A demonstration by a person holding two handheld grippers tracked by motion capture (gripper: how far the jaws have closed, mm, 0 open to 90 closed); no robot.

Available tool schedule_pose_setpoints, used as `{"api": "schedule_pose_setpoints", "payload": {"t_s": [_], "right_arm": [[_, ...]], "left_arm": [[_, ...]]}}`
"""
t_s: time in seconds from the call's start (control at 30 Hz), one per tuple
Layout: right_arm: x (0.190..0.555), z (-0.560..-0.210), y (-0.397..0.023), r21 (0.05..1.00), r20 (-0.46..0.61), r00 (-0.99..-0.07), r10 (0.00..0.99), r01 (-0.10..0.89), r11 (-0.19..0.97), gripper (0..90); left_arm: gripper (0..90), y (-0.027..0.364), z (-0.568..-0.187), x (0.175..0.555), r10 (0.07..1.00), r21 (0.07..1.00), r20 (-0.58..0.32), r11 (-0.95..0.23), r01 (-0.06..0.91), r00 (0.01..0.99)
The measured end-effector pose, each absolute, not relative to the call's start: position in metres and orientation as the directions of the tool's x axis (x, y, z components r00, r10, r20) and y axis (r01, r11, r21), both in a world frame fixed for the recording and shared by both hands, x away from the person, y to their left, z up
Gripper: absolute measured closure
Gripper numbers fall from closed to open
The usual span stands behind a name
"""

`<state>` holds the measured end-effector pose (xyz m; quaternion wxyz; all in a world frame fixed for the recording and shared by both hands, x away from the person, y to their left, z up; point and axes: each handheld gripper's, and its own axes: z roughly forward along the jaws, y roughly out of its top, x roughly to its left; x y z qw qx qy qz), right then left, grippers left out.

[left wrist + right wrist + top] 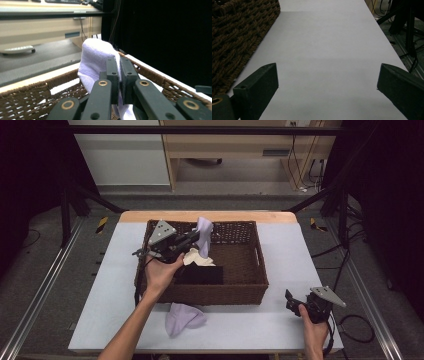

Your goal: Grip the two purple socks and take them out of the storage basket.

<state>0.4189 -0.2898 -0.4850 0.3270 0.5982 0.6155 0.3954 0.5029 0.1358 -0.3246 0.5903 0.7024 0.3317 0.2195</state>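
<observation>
left tongs point(192, 239): clamped on the lilac sock point(204, 236), jaws pinched tight on the fabric in the left gripper view; sock hangs above the basket interior, toe end up, rest draping down.
why held high: judged as lifting it clear of the basket point(250, 292), grip near the middle so it hangs free.
right tongs point(295, 304): jaws wide apart, nothing between them, parked over bare worktop point(300, 250) right of the basket; looks idle.
second lilac sock point(183, 317): flat on the worktop just in front of the basket, likely the mate.
in basket: cream cloth point(197, 257), black cloth point(200, 275).
hidden: sock's lower end cut off behind the jaws; cream cloth partly covered by the hand; can't tell the cloth types.
</observation>
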Motion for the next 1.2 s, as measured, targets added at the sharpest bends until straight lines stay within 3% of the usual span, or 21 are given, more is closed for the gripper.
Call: {"api": "schedule_pose_setpoints", "payload": {"t_s": [0.67, 1.2], "right_arm": [[0.419, -0.485, -0.289, 0.878, 0.070, -0.067, 0.995, 0.477, -0.030, 4.0], [0.419, -0.485, -0.290, 0.878, 0.069, -0.062, 0.996, 0.478, -0.031, 4.2]], "left_arm": [[86.5, 0.173, -0.301, 0.434, 0.672, 0.990, -0.065, -0.052, 0.134, 0.738], [86.4, 0.193, -0.327, 0.382, 0.624, 0.986, -0.038, -0.104, 0.131, 0.780]]}}
